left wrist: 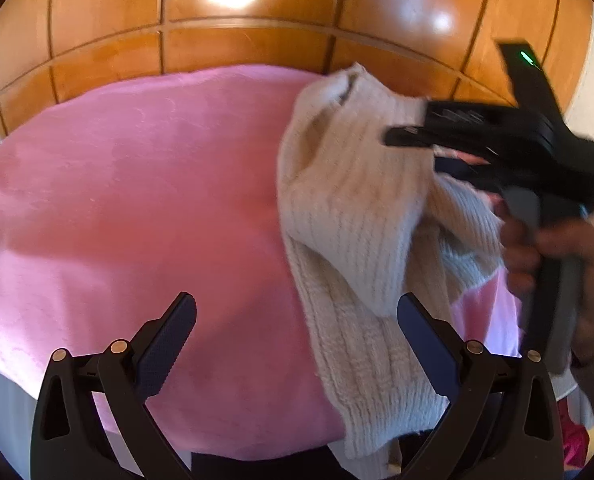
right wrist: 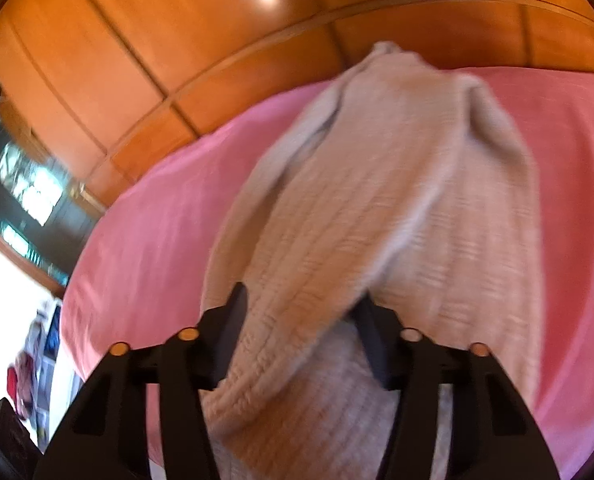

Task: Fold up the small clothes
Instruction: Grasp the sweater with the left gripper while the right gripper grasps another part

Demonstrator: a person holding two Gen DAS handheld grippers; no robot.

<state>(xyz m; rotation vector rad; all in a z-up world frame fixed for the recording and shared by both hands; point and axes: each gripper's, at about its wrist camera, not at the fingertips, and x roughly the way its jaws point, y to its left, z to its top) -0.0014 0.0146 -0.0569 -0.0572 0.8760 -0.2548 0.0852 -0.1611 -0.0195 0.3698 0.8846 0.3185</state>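
No containers in view. Cream ribbed knit garment (left wrist: pixel 349 216) lies bunched on the right part of a pink blanket (left wrist: pixel 137 200); its near end hangs over the blanket's near edge. Wood-panelled wall (left wrist: pixel 257 40) behind.

Hard to read: right wrist view is motion-blurred; clutter at its lower left cannot be identified. In the left view the garment's right side is hidden behind the right tool (right wrist: pixel 301 320).

Left tool (left wrist: pixel 297 320): jaws spread wide, nothing between the pads, angled down over the blanket; its right finger is just beside the knit. Right tool: held in a hand (left wrist: pixel 557 256), a fold of the knit between its fingers (right wrist: pixel 233 328), which press on it.
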